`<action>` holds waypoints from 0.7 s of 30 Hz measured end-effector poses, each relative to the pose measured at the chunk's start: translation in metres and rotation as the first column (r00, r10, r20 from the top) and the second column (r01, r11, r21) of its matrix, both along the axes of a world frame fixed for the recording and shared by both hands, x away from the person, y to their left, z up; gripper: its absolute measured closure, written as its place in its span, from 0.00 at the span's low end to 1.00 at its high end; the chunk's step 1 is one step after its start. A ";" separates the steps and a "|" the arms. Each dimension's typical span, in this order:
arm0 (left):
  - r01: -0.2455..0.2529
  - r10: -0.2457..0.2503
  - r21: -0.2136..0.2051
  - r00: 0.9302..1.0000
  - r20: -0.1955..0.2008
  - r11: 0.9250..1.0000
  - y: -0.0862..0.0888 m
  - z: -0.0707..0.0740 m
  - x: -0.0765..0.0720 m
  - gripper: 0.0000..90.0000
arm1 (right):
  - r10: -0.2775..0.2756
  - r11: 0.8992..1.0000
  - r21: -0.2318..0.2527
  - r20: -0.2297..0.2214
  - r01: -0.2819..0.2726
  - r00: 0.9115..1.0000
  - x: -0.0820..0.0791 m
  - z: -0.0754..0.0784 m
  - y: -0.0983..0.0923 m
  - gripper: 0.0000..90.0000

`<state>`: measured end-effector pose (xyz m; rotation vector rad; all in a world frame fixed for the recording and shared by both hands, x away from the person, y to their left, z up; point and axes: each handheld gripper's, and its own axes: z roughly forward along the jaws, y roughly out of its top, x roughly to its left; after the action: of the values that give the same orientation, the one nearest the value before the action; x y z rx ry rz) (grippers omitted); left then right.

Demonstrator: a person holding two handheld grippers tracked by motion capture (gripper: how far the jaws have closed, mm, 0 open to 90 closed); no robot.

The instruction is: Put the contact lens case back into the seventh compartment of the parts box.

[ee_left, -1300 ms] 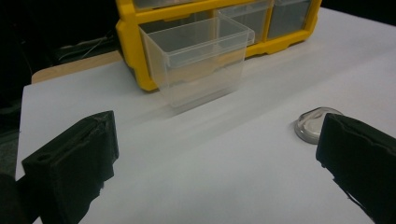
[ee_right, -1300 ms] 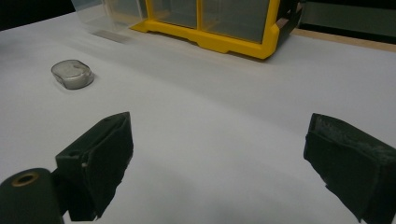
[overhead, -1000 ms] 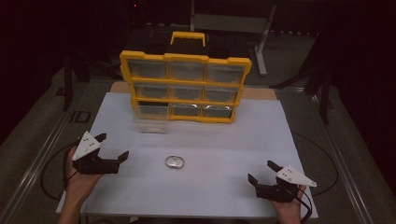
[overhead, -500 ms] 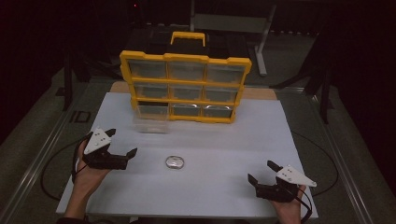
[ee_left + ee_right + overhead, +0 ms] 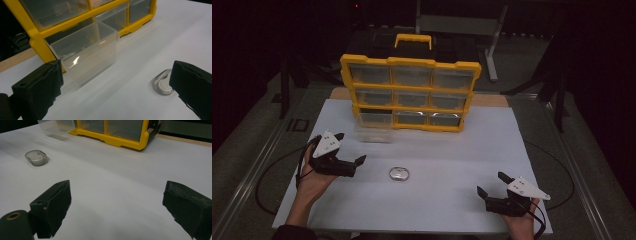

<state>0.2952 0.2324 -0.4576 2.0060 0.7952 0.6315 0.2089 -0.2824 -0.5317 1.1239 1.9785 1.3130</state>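
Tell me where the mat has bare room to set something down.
Bare: the wide strip between small clear piece and right gripper, and right of the yellow organizer. Crowded: around the pulled-out clear drawer and left gripper.

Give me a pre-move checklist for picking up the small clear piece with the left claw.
1. Left claw open: ok, jaws spread wide.
2. Small clear piece free on the white table: ok, nothing touches it.
3. Left claw lined up on the piece: not ok, it sits off beside one jaw.
4. Clear drawer pulled out of the yellow organizer: ok.
5. Right claw out of the way: ok, open, near the table's edge.
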 end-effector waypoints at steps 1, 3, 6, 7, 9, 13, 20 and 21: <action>0.001 -0.001 0.005 1.000 -0.001 1.000 -0.001 0.000 0.001 0.00 | 0.001 1.000 0.001 -0.001 -0.001 1.000 0.000 0.000 0.000 0.09; 0.010 -0.010 0.004 1.000 -0.003 1.000 -0.002 0.001 0.005 0.00 | 0.003 1.000 0.003 -0.007 -0.003 1.000 0.001 -0.001 0.000 0.09; 0.019 -0.019 0.008 1.000 -0.007 1.000 -0.004 0.003 0.008 0.00 | 0.002 1.000 0.001 -0.006 -0.002 1.000 0.001 -0.001 0.000 0.09; 0.023 -0.023 0.011 1.000 -0.008 1.000 -0.005 0.003 0.009 0.00 | 0.002 1.000 0.003 -0.007 -0.002 1.000 0.001 -0.001 0.000 0.09; 0.029 -0.029 0.016 1.000 -0.009 0.999 -0.006 0.003 0.011 0.00 | 0.002 1.000 0.001 -0.007 -0.002 1.000 0.001 -0.001 0.000 0.09; 0.045 -0.045 0.027 0.999 -0.018 0.999 -0.008 0.003 0.013 0.00 | 0.006 1.000 -0.002 -0.008 -0.006 1.000 0.001 -0.001 0.000 0.09; 0.078 -0.076 0.035 0.996 -0.044 0.996 -0.014 -0.001 0.015 0.00 | 0.004 1.000 0.000 -0.009 -0.004 1.000 0.001 -0.001 0.000 0.09; 0.084 -0.083 0.036 0.996 -0.046 0.996 -0.015 -0.001 0.016 0.00 | 0.006 1.000 0.000 -0.010 -0.006 1.000 0.001 -0.001 0.000 0.09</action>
<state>0.3112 0.2169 -0.4588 2.0827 0.7263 0.5595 0.2100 -0.2826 -0.5327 1.1270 1.9906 1.3126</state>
